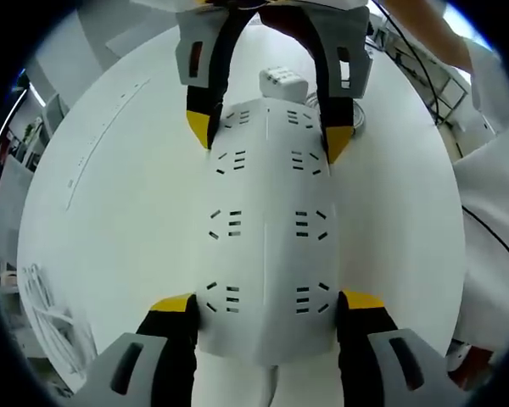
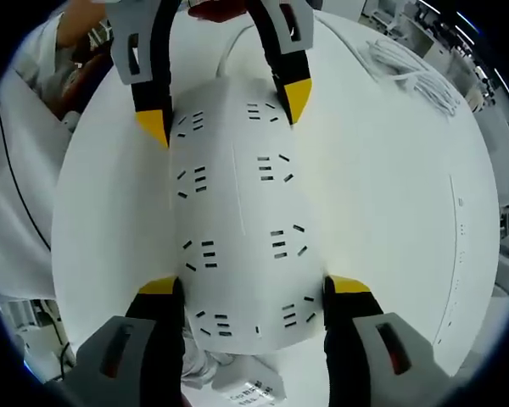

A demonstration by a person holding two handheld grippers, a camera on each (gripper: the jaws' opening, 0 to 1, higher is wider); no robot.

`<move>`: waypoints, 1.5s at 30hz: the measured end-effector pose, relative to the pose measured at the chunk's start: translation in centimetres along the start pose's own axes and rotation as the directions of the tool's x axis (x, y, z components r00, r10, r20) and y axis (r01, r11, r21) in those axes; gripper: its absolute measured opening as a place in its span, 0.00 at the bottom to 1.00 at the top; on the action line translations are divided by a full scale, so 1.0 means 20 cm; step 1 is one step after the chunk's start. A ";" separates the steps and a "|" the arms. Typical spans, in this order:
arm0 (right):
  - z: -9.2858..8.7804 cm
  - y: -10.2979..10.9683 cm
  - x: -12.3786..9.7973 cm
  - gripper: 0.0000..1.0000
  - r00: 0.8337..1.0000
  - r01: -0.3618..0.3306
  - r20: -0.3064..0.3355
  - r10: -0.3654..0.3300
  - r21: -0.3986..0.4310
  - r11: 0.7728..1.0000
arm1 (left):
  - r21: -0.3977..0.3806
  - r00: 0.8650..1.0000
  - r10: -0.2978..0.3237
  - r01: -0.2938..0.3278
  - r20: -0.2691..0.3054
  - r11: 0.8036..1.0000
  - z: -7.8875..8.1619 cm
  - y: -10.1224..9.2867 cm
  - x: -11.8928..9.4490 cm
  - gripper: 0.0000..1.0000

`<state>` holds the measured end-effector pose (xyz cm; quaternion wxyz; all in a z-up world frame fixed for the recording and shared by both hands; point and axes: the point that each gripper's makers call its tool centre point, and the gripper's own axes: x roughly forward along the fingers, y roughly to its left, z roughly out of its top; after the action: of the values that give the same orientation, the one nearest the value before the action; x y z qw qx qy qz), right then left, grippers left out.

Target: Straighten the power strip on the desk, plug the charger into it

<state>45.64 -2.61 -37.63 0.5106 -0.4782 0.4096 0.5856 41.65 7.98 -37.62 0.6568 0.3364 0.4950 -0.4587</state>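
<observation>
Left gripper view: the white power strip (image 1: 265, 229) lies flat on the white desk (image 1: 119, 195), long axis running straight away from the left gripper (image 1: 267, 303), whose jaws clamp its near end. The white charger (image 1: 282, 82) sits past the far end.

Right gripper view: the right gripper (image 2: 253, 288) clamps the strip's opposite end, the strip's length again running straight ahead.

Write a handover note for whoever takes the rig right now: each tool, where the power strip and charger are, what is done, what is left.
Left tool: jaws straddle one end of the white power strip, tips at its side edges.
Right tool: same at the opposite end; it appears across the strip in the left gripper view.
Power strip: flat on the white desk, sockets up, nothing plugged in.
Charger: white block on the desk just past the right tool's end, untouched.
Bundled white cable lies off to one side.
Done: both ends gripped for straightening.
Left: finish aligning, release, pick up charger, plug it in.
</observation>
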 end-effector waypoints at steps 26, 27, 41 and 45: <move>0.00 0.10 0.00 0.65 1.000 0.022 0.005 -0.023 0.083 0.996 | 0.062 1.000 -0.020 0.020 -0.002 0.998 -0.01 -0.01 0.00 0.68; 0.00 0.10 0.00 0.65 1.000 0.023 0.007 -0.024 0.088 0.996 | 0.066 1.000 -0.021 0.021 -0.001 0.998 -0.01 -0.02 0.00 0.68; 0.00 0.18 0.00 0.65 0.999 0.033 0.002 -0.033 0.145 0.989 | 0.107 0.999 -0.033 0.033 0.000 0.994 -0.01 -0.02 0.00 0.68; 0.01 0.19 0.00 0.65 0.999 0.037 -0.002 -0.037 0.161 0.986 | 0.119 0.999 -0.037 0.037 -0.003 0.992 -0.02 -0.01 0.00 0.68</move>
<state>41.82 -3.04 -37.54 0.5584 -0.4426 0.4463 0.5414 41.32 8.21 -37.72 0.6269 0.3659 0.4730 -0.4994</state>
